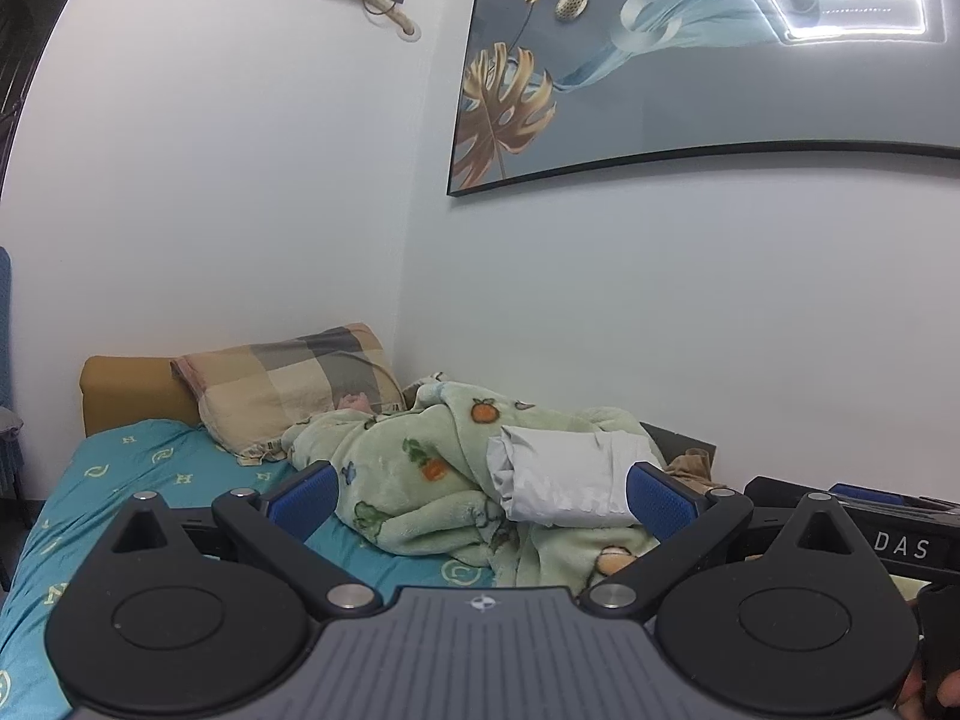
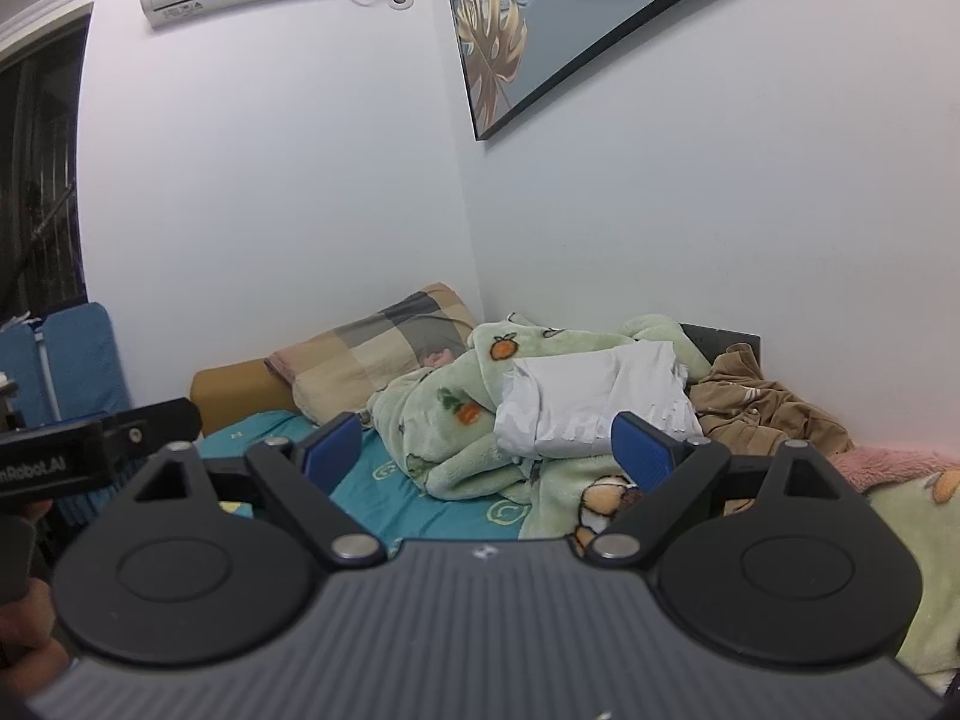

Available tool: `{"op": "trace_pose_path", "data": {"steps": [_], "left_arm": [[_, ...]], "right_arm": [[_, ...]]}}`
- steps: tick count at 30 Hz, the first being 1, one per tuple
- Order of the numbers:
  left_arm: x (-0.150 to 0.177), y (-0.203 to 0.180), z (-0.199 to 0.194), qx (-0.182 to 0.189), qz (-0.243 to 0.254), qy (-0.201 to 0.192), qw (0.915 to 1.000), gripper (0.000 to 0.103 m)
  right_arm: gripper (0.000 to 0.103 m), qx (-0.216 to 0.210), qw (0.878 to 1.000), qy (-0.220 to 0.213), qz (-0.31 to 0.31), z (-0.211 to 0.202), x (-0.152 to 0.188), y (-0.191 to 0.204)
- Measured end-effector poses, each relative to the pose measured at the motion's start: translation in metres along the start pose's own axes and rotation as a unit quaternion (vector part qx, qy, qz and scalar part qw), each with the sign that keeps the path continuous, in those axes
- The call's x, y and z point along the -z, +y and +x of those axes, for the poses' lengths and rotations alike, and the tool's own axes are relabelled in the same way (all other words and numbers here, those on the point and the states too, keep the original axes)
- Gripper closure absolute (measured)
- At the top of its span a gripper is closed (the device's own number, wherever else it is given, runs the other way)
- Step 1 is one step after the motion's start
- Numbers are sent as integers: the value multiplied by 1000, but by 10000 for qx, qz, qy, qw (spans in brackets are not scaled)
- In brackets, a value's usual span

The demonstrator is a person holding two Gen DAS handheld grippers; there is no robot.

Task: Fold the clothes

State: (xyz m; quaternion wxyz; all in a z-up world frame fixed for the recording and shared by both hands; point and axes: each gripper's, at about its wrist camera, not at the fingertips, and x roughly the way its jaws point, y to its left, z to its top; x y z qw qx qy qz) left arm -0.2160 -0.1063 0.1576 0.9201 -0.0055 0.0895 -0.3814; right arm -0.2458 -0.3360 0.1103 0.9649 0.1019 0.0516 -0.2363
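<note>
- Clearly nothing is held: the left gripper (image 1: 480,495) and right gripper (image 2: 486,450) both hover over the bed (image 1: 150,468), fingers spread wide and empty.
- Candidate clothes lie far off by the wall: a white bundle (image 2: 594,414) resting on the green fleece blanket (image 2: 444,438), and a crumpled brown garment (image 2: 762,408) just right of it.
- My advice: pick one piece and grip an edge or corner, not the bulk.
- Drag it onto bare teal sheet before folding; fleece may snag.
</note>
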Motion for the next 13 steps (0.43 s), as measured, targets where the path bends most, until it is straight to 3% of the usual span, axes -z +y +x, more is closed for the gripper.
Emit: {"op": "trace_pose_path", "data": {"steps": [13], "left_arm": [[-2, 2, 0, -50, 8, 15, 10000, 0]], "right_arm": [[12, 60, 9999, -55, -85, -4, -4, 3]]}}
